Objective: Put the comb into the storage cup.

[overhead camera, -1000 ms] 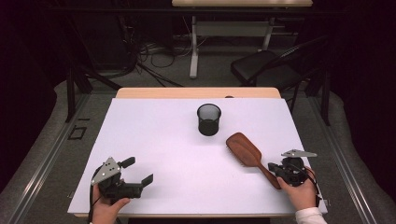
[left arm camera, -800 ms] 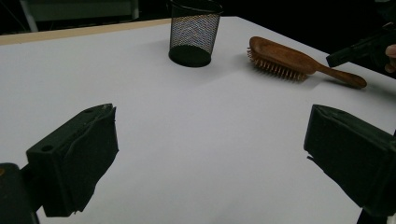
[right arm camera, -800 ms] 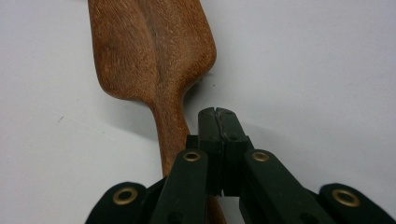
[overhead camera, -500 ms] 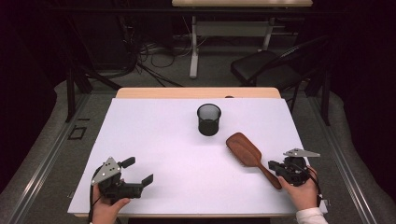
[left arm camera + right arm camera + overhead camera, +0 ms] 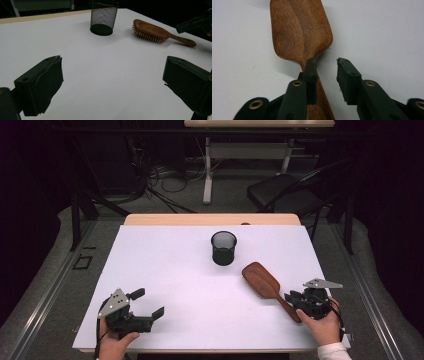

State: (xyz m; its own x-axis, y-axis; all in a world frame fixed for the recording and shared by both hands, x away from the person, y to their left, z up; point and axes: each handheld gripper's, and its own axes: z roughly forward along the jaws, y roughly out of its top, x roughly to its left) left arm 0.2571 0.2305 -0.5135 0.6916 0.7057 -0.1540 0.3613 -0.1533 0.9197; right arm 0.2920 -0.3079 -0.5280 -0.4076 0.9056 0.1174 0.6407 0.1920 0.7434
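On the table [image 5: 165, 270] the brush [image 5: 261, 281] lies flat, bristles down, right of the cup [image 5: 223, 248], head toward it, handle running back to my right gripper [image 5: 294, 298], whose jaws, just opening, straddle the handle unclamped, so I'd centre and close; left gripper [image 5: 150, 302] idles open.

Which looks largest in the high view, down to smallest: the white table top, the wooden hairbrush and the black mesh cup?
1. White table top, by far the largest.
2. Wooden hairbrush, lying long across the table.
3. Black mesh cup, smallest, though it stands farther from the camera, which shrinks it a little.
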